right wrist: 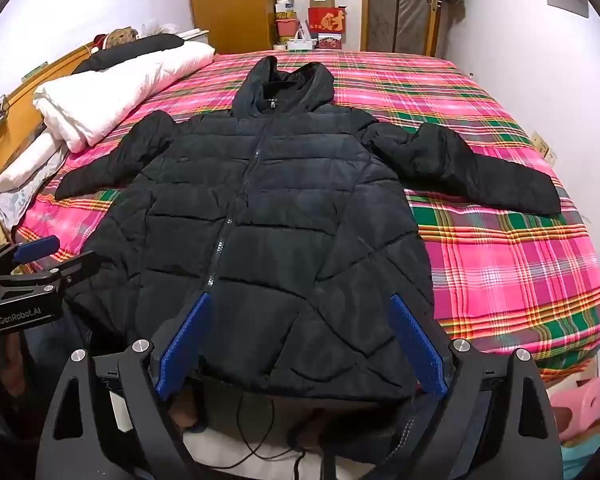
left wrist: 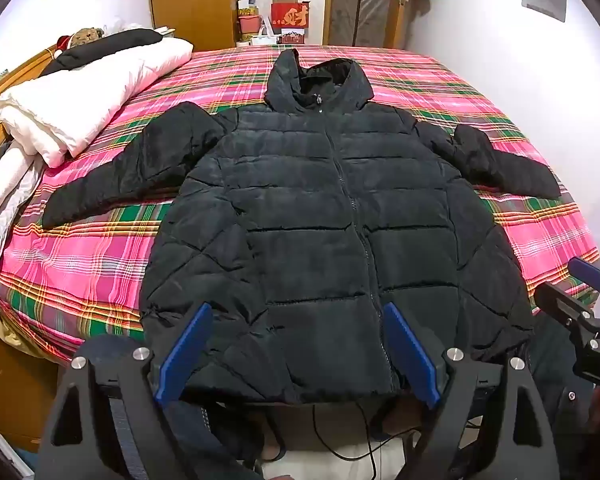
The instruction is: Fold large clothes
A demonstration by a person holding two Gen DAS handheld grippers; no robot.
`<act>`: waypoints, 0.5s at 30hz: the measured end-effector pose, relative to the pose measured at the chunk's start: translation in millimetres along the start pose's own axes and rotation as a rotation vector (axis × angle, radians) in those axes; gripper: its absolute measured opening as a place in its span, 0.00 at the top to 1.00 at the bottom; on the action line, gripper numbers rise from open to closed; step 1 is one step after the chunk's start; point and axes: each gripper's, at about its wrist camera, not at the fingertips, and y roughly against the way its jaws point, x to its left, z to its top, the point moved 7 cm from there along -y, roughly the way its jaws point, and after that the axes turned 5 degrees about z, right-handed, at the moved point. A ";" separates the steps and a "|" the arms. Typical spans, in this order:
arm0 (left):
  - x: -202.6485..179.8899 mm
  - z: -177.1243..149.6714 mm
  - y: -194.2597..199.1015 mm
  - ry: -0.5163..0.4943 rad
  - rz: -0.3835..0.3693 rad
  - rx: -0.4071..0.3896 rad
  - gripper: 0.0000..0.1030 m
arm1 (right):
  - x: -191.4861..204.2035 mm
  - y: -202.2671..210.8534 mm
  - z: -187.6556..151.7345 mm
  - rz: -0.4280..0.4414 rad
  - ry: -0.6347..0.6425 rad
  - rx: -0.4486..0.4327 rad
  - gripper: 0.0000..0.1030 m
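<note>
A black hooded puffer jacket (left wrist: 320, 208) lies flat and zipped on the pink plaid bed (left wrist: 80, 256), hood away from me, both sleeves spread out to the sides. It also shows in the right wrist view (right wrist: 268, 220). My left gripper (left wrist: 298, 312) is open and empty, hovering over the jacket's hem left of the zipper. My right gripper (right wrist: 300, 300) is open and empty over the hem right of the zipper. The right gripper shows at the right edge of the left wrist view (left wrist: 580, 280); the left gripper shows at the left edge of the right wrist view (right wrist: 36, 256).
A folded white quilt (left wrist: 84, 96) with a black garment on it lies along the bed's left side by the wooden headboard. Boxes and bags (left wrist: 276, 16) stand past the far edge. A cable (left wrist: 360, 432) hangs below the hem. A pink stool (right wrist: 580, 404) stands at the lower right.
</note>
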 end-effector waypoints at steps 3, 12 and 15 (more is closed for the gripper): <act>0.0 -0.1 0.5 0.001 0.003 -0.004 0.14 | 0.6 -0.4 0.1 0.001 0.001 -0.001 0.13; 2.7 -0.9 1.3 -0.001 0.001 -0.001 0.14 | 1.6 -1.7 -1.2 -0.004 0.003 -0.003 0.13; 2.4 -1.0 0.5 -0.003 0.002 0.006 0.14 | 1.6 -2.3 -1.6 -0.005 0.004 -0.003 0.13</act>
